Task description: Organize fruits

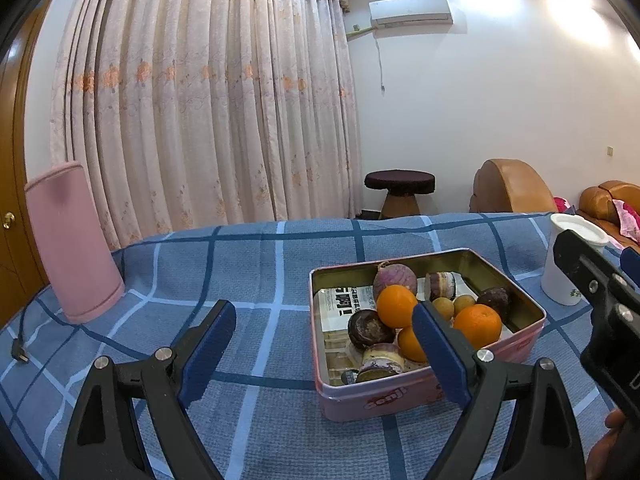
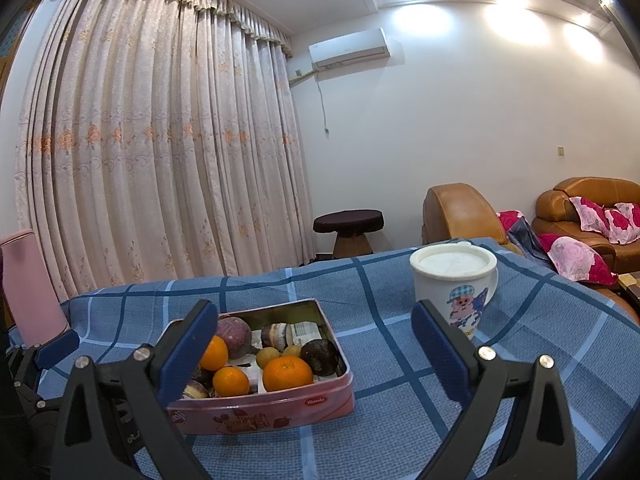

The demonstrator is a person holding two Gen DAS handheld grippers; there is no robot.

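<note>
A pink rectangular tin [image 1: 400,394] [image 2: 280,408] sits on the blue checked tablecloth. It holds three oranges [image 1: 396,306] [image 2: 287,374], dark purple passion fruits [image 1: 370,329] [image 2: 320,357], a large purple fruit [image 1: 394,280] [image 2: 236,334], small yellow fruits [image 1: 464,303] and cut pieces. My left gripper [image 1: 324,350] is open and empty, just in front of the tin's left side. My right gripper [image 2: 316,354] is open and empty, above the tin's right end. The right gripper also shows at the edge of the left wrist view [image 1: 600,300].
A white lidded mug with a cartoon print [image 2: 454,286] [image 1: 568,264] stands right of the tin. A pink cylinder [image 1: 72,244] [image 2: 28,288] stands at the table's far left with a cable and plug [image 1: 20,354]. Armchairs and a stool lie beyond the table.
</note>
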